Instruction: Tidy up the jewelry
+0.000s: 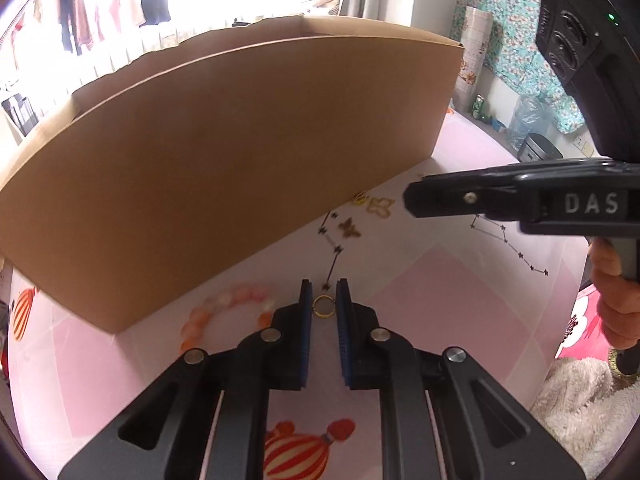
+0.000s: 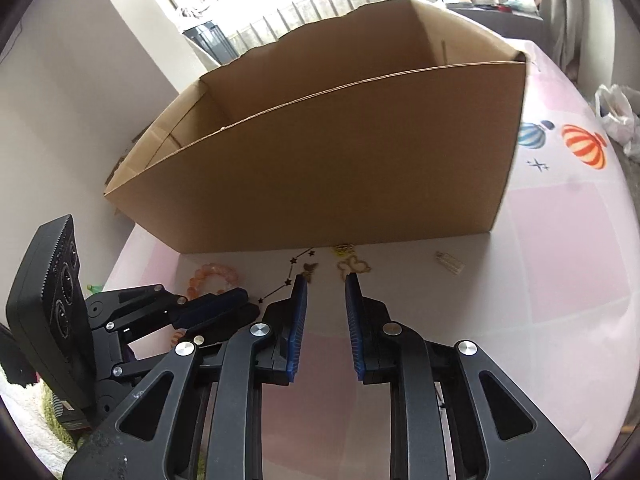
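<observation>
If read from the left, starts with a pink and orange bead bracelet (image 1: 224, 312) lying flat on the pink counter (image 1: 460, 300), near the front wall of the big brown box (image 1: 240, 152). Blurry in the left view.

Next, just right of the bracelet, the left hand-held gripper (image 1: 324, 288), down low by the counter. Set narrow, with a little gold ring (image 1: 323, 306) right between the blue pads (image 1: 306, 320). Cannot tell if the pads pinch the ring or only sit beside it. Looks nearly closed from the right view too (image 2: 236, 300).

Further right and closer to the box, a small brown butterfly (image 1: 349, 229), then a gold butterfly outline (image 1: 380, 206) and a yellow bit (image 1: 360, 199) touching the bottom of the box. All flat on the counter, on top of printed star lines.

Then the right hand-held gripper (image 2: 326, 280), held in the right hand (image 1: 616, 308). Open about halfway, holding nothing, pointing at the two butterflies.

Last, on the far right, a small clear piece (image 2: 450, 262) lying by itself, well apart from the ring.
</observation>
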A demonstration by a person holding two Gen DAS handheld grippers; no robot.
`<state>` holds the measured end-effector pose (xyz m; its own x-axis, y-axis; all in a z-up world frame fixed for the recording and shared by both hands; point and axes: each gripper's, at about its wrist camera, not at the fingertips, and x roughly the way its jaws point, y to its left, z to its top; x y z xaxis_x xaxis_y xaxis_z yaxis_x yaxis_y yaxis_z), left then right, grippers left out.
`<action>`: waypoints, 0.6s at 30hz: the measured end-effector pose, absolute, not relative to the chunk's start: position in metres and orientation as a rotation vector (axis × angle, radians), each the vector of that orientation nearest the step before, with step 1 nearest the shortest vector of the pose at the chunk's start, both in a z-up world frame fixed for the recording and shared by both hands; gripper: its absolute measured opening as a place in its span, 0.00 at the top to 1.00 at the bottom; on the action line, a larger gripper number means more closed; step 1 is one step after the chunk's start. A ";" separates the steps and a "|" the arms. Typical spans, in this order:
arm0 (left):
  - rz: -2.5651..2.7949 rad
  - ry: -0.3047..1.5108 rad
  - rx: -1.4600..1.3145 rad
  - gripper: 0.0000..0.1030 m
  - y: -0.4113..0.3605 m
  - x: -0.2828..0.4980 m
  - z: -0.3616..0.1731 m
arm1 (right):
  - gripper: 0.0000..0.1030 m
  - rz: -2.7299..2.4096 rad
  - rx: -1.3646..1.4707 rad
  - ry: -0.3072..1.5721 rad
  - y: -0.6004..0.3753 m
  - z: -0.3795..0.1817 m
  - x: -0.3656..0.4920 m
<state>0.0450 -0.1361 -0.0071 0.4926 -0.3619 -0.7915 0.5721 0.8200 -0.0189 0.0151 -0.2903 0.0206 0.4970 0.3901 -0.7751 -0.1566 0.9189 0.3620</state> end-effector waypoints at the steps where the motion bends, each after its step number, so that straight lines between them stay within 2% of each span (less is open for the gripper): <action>1: -0.569 0.891 0.254 0.89 -0.132 0.044 -0.008 | 0.79 0.341 0.245 1.002 -0.286 0.020 0.018; 18: -0.611 0.880 0.217 0.89 -0.109 0.046 -0.012 | 0.82 0.257 -0.058 1.010 -0.237 0.010 0.032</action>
